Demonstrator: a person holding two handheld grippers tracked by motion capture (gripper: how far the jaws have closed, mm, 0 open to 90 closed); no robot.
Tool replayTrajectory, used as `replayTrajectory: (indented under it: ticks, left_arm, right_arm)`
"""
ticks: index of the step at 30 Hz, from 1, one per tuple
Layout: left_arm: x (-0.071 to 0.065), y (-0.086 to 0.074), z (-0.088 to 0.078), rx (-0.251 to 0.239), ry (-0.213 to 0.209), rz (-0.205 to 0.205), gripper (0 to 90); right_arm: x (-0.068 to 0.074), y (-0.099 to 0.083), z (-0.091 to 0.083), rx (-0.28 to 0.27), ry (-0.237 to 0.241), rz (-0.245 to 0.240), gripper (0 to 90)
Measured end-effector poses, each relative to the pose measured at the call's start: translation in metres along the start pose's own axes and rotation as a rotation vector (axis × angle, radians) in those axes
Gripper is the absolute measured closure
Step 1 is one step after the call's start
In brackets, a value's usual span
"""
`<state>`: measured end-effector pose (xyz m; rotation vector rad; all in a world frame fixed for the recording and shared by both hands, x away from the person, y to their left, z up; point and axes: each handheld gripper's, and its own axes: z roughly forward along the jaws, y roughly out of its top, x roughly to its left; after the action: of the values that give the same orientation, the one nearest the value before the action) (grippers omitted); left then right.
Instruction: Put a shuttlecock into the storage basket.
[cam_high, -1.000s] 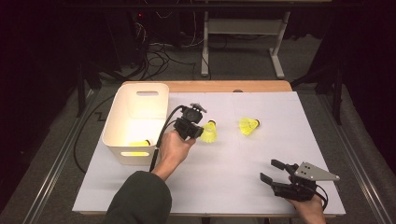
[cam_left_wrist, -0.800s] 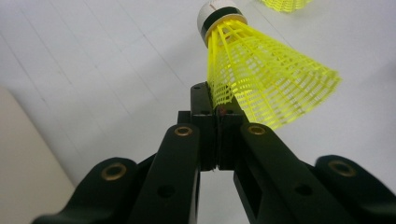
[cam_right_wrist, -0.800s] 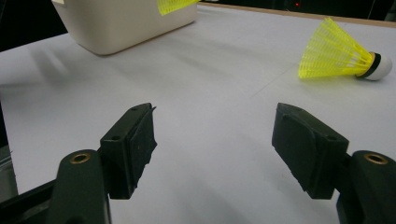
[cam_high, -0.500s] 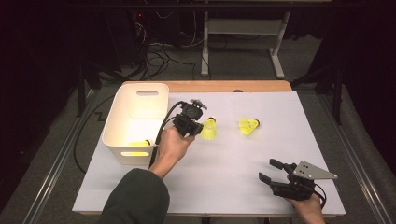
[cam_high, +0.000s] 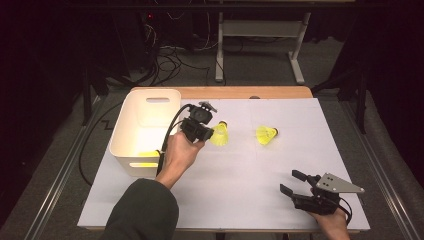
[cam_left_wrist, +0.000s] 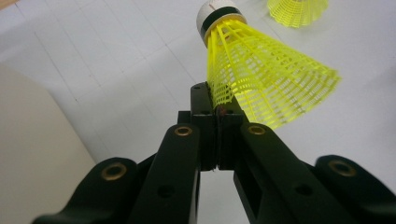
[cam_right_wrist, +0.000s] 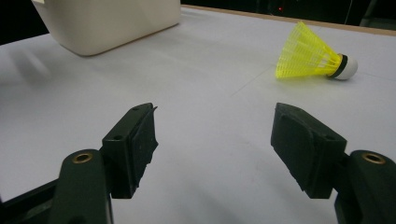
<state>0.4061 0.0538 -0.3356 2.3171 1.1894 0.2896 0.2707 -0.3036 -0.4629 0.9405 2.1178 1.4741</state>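
In the high view, the left gripper sits just left of centre, its jaws pinched tight on the skirt of a yellow mesh plastic shuttlecock with a white cork tip. It is just right of the cream rectangular plastic bin. A second yellow shuttlecock lies on the white paper-covered table, right of centre. The right gripper rests at lower right, jaws spread wide and empty.

In the left gripper view, the black jaws meet at centre, clamping the shuttlecock's mesh edge, cork towards the top.

In the right gripper view, the jaws stand far apart over bare table; the second shuttlecock lies upper right, the bin upper left.
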Motion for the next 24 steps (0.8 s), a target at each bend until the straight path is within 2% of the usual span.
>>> replayTrajectory:
  ticks: [6,24]
  left_arm:
    - [0.003,0.003,-0.007,-0.012,0.004,-0.009,89.1]
    - [0.017,0.002,-0.022,-0.027,0.015,-0.023,89.1]
  right_arm:
    - [-0.004,-0.001,-0.001,0.0,-0.006,0.015,31.6]
    - [-0.001,-0.001,0.001,0.018,-0.005,-0.007,31.6]
